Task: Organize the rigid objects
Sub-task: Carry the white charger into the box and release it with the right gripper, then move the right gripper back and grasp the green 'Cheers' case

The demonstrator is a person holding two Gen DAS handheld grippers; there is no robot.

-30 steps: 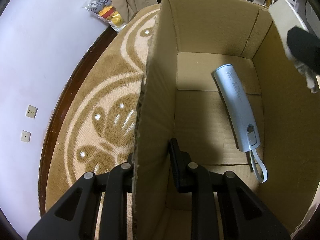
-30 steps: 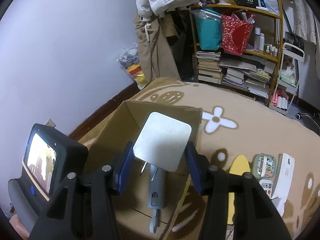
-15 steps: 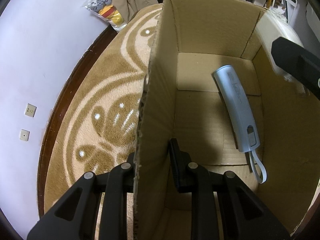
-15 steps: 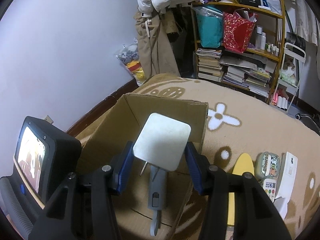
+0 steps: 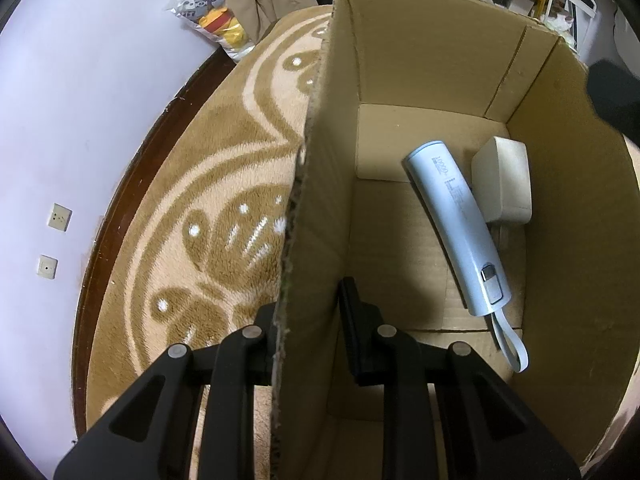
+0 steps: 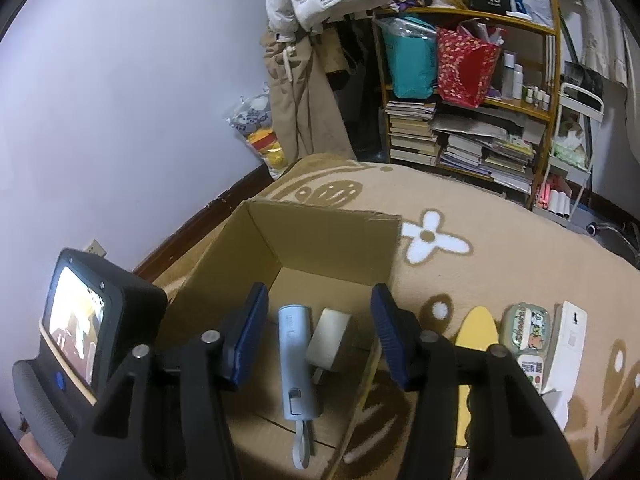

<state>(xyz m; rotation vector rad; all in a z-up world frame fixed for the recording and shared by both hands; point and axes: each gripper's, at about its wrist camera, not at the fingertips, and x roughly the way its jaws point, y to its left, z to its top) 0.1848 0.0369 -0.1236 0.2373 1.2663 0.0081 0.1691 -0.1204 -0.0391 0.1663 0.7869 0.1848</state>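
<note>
change: white charger (image 5: 503,181) no longer between right gripper (image 6: 320,338) fingers, which are now spread and empty | charger: pale square block, on cardboard box (image 5: 432,52) floor by right wall, touching blue power bank (image 5: 456,228) | left gripper (image 5: 308,332): clamped on box's left wall

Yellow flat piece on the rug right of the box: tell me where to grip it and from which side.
Grip the yellow flat piece at its rounded far end, coming from above with the right gripper, fingers closing across its width. It lies flat on the rug; its near half is hidden behind the gripper, and the green tin crowds its right edge.
</note>
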